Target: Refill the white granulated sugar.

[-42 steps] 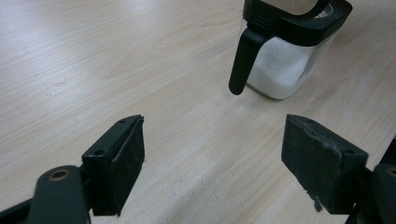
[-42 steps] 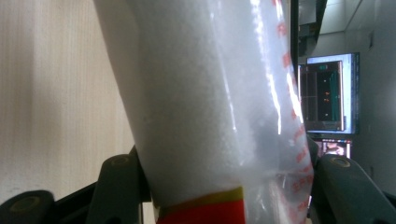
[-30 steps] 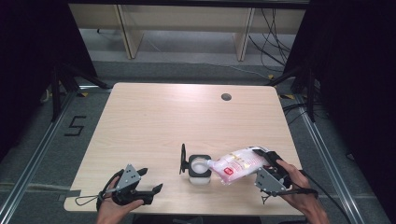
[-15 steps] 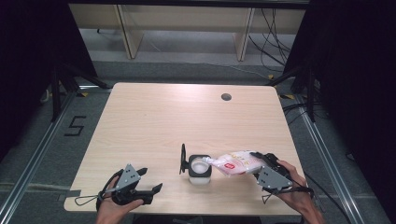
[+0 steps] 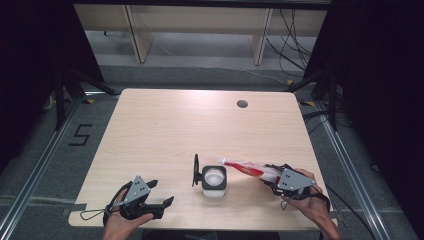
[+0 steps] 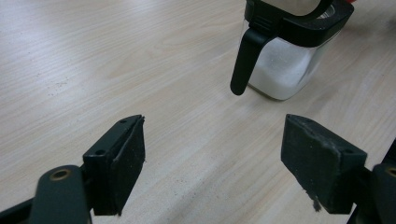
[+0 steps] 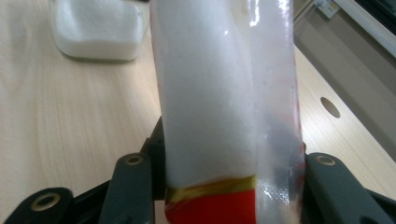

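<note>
Your right tongs [image 5: 272,181] grip a clear bag [image 5: 246,168] of white powder with a red band, their jaws having just been closing on it; its far end reaches the open jar [image 5: 214,178] near the desk's [image 5: 165,125] front edge. Any printing on the bag is too blurred to read. Your left tongs [image 6: 212,154] hang open and hold nothing, pointed at the jar.

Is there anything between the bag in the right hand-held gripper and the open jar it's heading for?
Nothing visible. The bag, clamped in the right hand-held gripper, already reaches to the jar's right edge, with bare table beneath. The jar's lid stands flipped up on its far left side, clear of the approach.
</note>
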